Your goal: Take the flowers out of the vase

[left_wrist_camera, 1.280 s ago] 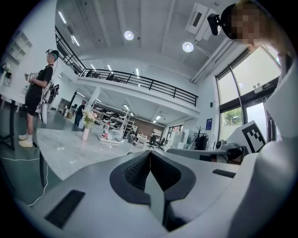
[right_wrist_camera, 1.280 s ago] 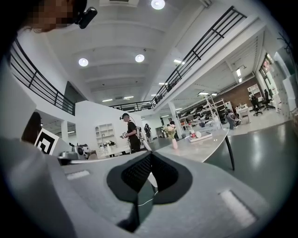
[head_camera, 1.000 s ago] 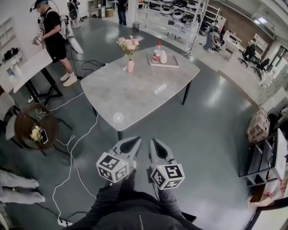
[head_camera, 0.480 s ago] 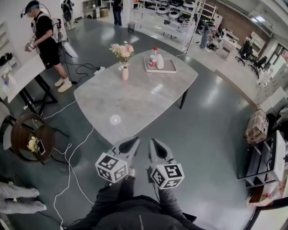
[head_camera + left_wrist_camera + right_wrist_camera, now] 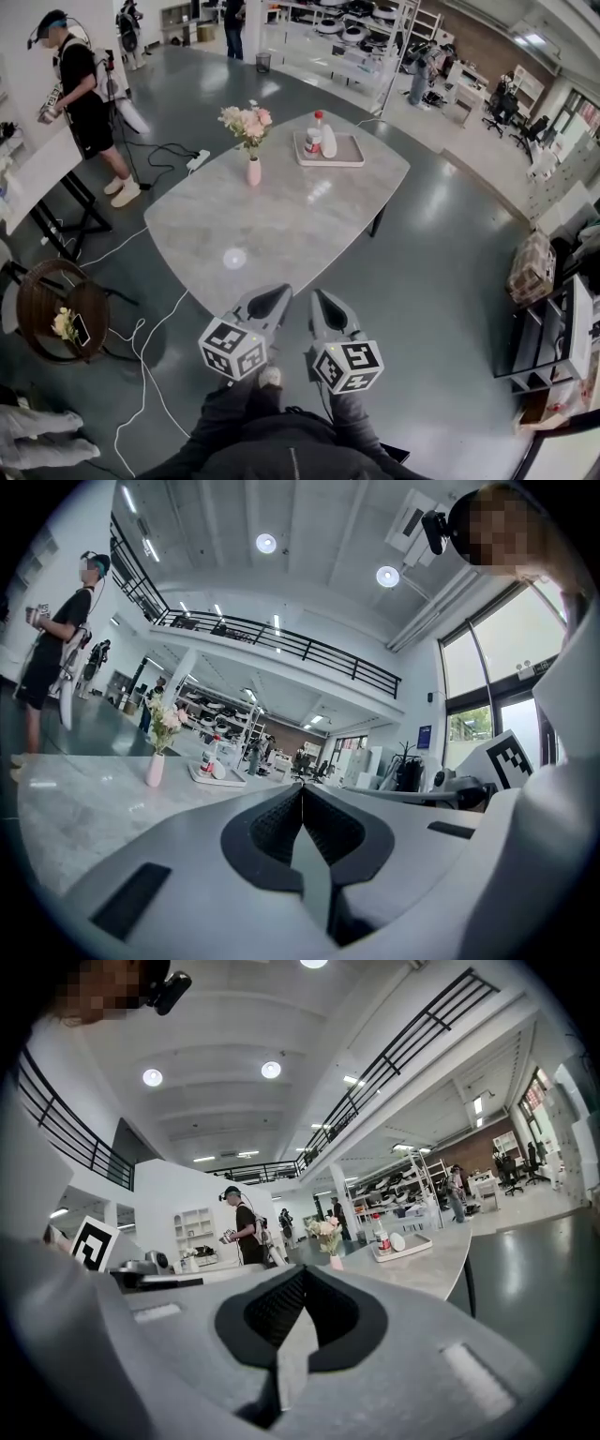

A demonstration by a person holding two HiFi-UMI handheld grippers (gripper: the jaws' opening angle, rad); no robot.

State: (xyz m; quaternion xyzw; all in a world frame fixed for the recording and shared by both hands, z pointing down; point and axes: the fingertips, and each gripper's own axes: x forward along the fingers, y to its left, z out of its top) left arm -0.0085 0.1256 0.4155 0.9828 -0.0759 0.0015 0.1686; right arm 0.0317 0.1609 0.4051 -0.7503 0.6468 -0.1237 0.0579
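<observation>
Vase (image 5: 253, 171) left of tray (image 5: 329, 159) on table (image 5: 272, 225)

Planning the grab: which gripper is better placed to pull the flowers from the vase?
Left, marginally: the vase sits toward the left of the table, nearer the left gripper. The right gripper is likewise shut, empty.

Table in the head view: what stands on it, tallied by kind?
Vase: 1
Bunch of flowers, in the vase: 1
Tray: 1
Bottle with a red cap, on the tray: 1
White rounded thing, on the tray beside the bottle: 1
Total on the table: 5
</observation>
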